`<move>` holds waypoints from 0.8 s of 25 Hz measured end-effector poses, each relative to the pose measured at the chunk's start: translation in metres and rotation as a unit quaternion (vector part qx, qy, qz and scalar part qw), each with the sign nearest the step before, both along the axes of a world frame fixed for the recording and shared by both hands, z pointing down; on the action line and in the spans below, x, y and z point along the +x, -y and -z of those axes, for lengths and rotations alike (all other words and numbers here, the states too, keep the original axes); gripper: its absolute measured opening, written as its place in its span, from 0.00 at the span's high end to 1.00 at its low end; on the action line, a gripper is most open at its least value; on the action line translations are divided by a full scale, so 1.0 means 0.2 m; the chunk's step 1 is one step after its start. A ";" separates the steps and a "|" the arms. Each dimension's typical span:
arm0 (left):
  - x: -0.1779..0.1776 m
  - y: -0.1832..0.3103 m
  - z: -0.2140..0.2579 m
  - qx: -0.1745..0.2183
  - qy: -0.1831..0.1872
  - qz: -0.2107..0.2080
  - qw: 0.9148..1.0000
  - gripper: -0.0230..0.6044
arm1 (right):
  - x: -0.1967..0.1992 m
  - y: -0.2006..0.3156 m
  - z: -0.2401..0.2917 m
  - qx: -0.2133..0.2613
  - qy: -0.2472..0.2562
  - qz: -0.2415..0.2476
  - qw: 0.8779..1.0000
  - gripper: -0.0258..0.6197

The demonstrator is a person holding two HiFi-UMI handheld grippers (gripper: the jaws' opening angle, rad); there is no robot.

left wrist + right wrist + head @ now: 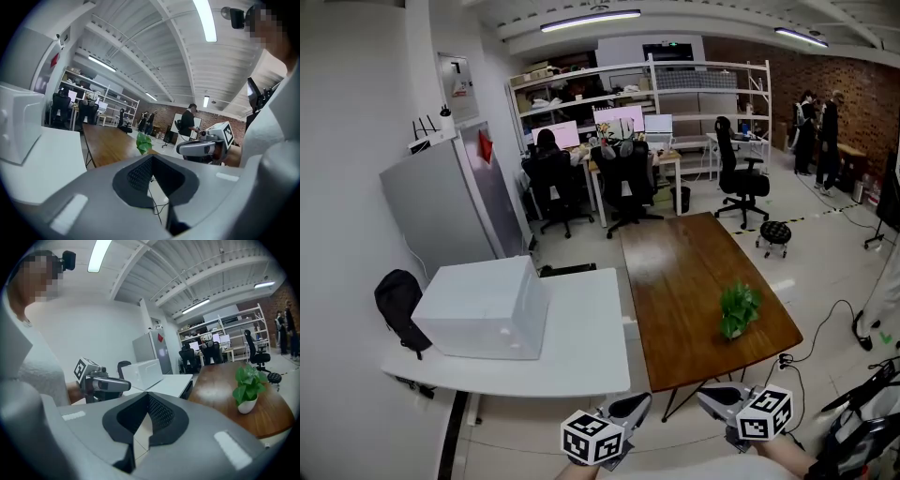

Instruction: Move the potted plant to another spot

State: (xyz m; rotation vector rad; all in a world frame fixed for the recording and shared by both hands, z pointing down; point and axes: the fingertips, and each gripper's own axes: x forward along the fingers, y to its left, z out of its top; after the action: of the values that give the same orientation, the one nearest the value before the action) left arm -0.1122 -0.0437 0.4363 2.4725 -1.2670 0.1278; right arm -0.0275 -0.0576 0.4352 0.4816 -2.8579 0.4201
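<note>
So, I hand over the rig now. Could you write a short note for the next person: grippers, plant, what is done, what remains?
Left gripper: jaws together, empty.
Right gripper: jaws together, empty.
Potted plant: upright on the brown table, near its close right corner, untouched by either gripper.
Done: nothing visible yet.
Remaining: open the jaws, reach the plant, grip it, lift it, and set it down at another spot.
</note>
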 end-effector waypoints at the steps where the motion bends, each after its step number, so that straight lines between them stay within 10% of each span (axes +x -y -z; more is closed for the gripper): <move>1: -0.05 0.04 -0.01 0.000 0.000 0.000 1.000 0.97 | -0.05 0.04 0.00 -0.001 0.000 0.000 1.000 0.95; 10: -0.35 0.31 -0.07 -0.016 -0.001 0.003 1.000 0.97 | -0.29 0.31 -0.03 -0.010 0.005 -0.011 1.000 0.95; 20: -0.25 0.49 -0.11 -0.021 0.004 -0.025 0.999 0.97 | -0.24 0.47 -0.05 0.009 0.005 -0.025 1.000 0.95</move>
State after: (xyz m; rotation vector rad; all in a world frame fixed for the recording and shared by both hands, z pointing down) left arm -0.1620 -0.1408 0.4587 2.4715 -1.1940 0.1738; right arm -0.0759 -0.1524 0.4444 0.5583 -2.8671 0.4059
